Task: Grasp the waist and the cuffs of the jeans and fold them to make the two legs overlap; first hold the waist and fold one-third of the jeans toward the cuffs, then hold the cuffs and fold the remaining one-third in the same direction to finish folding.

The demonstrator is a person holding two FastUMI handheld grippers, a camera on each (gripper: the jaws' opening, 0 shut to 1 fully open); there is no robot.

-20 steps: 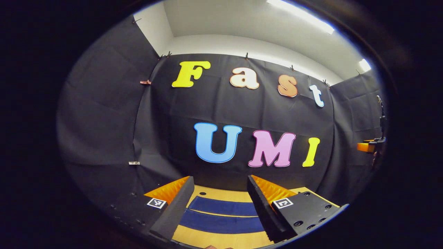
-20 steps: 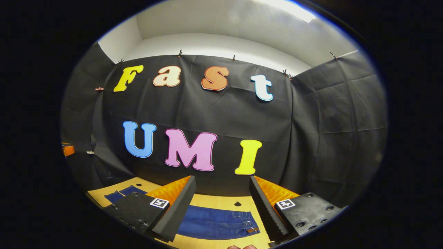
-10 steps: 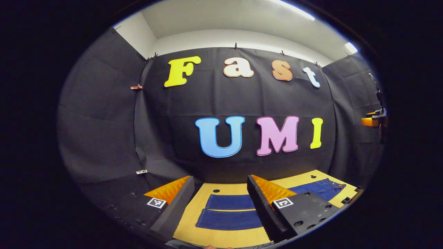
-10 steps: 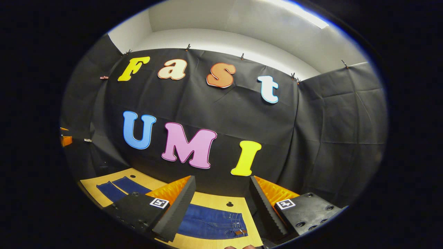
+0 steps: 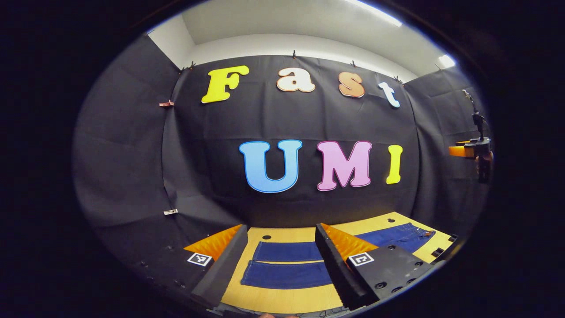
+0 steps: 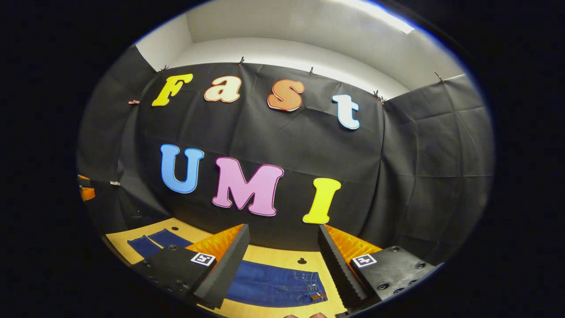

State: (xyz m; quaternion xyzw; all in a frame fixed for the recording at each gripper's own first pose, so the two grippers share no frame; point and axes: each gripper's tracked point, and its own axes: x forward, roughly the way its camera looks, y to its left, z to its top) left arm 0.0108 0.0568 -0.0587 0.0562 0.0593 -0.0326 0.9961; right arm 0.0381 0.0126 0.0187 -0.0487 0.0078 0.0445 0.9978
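Dark blue jeans lie flat on the wooden table, legs side by side. In the left gripper view the two cuffs lie between the fingers of my left gripper, which hovers open above them; the waist end stretches off to the right. In the right gripper view the waist with its pockets lies below my right gripper, also open and empty. The cuffs show at far left. The other gripper appears small at the right edge of the left gripper view.
The black cloth booth wall rises just behind the table's far edge. Small dark holes mark the tabletop near that edge. Bare wood frames the jeans on all sides.
Both views have tilted and shifted a little, bringing more of the table and jeans into sight. The left gripper view now takes in the waist end at right. Both grippers stay open.
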